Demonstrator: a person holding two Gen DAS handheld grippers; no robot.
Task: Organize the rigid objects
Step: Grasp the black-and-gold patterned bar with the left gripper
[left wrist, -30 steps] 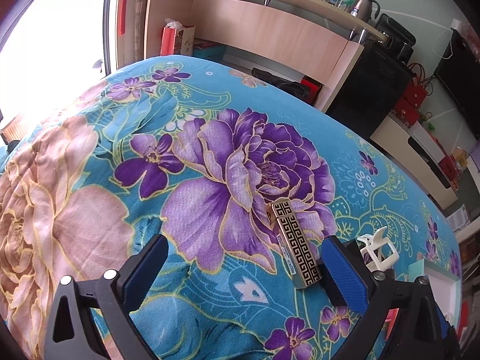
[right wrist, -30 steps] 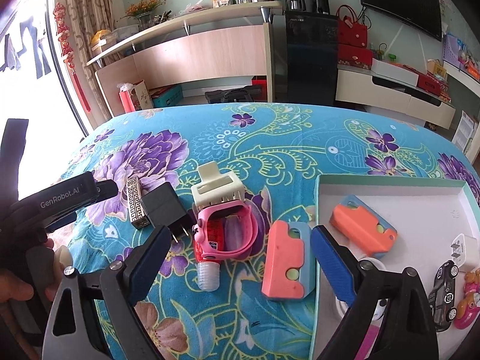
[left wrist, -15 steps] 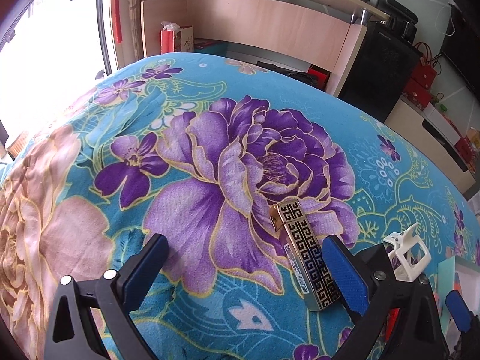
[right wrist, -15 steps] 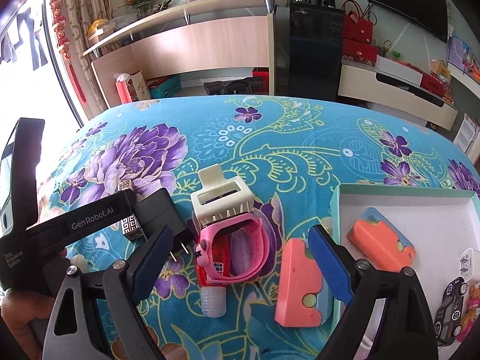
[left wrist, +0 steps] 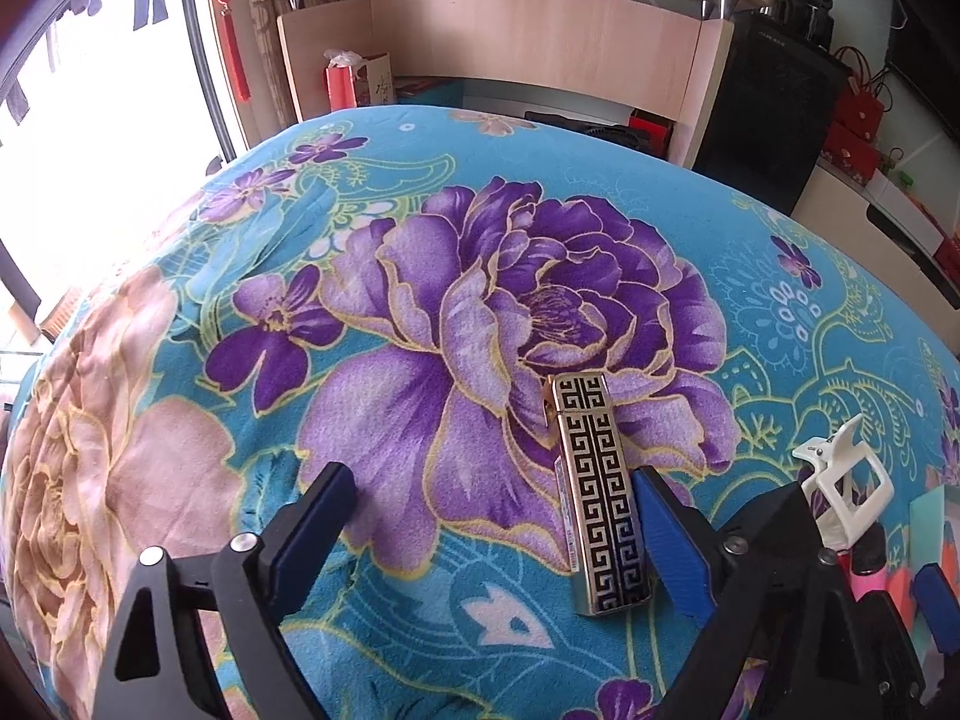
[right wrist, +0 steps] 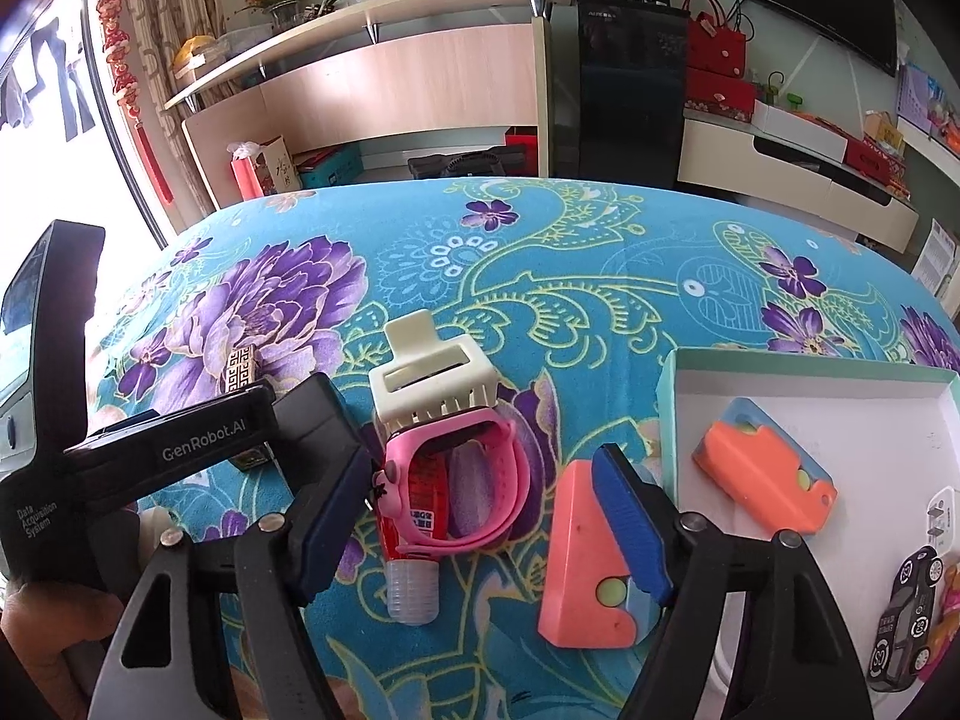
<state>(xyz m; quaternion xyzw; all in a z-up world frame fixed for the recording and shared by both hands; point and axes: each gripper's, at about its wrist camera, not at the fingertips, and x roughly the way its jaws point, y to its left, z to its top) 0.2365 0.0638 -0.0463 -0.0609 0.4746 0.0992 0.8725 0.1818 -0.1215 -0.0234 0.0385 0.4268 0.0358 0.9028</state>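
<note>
A gold lighter with a black key pattern (left wrist: 602,495) lies on the floral cloth. My left gripper (left wrist: 498,531) is open around it, with the lighter against the right finger (left wrist: 675,546). My right gripper (right wrist: 486,516) is open around a pink watch (right wrist: 474,483) that lies on a red tube with a clear cap (right wrist: 411,591). A cream hair claw (right wrist: 429,381) sits just beyond the watch. An orange and blue piece (right wrist: 585,564) lies by the right finger. The white box (right wrist: 780,387) at the right holds another orange piece (right wrist: 762,483), a toy car (right wrist: 903,618) and a white plug (right wrist: 939,516).
The left gripper body (right wrist: 144,456) and a black adapter (right wrist: 324,420) sit left of the watch. The hair claw shows in the left wrist view (left wrist: 846,480). Beyond the cloth's far edge stand a wooden shelf (right wrist: 384,60), a black cabinet (right wrist: 630,84) and a low white unit (right wrist: 792,174).
The left gripper has swung so the lighter now lies straight along its right finger. The right gripper has moved forward over the watch and tube.
</note>
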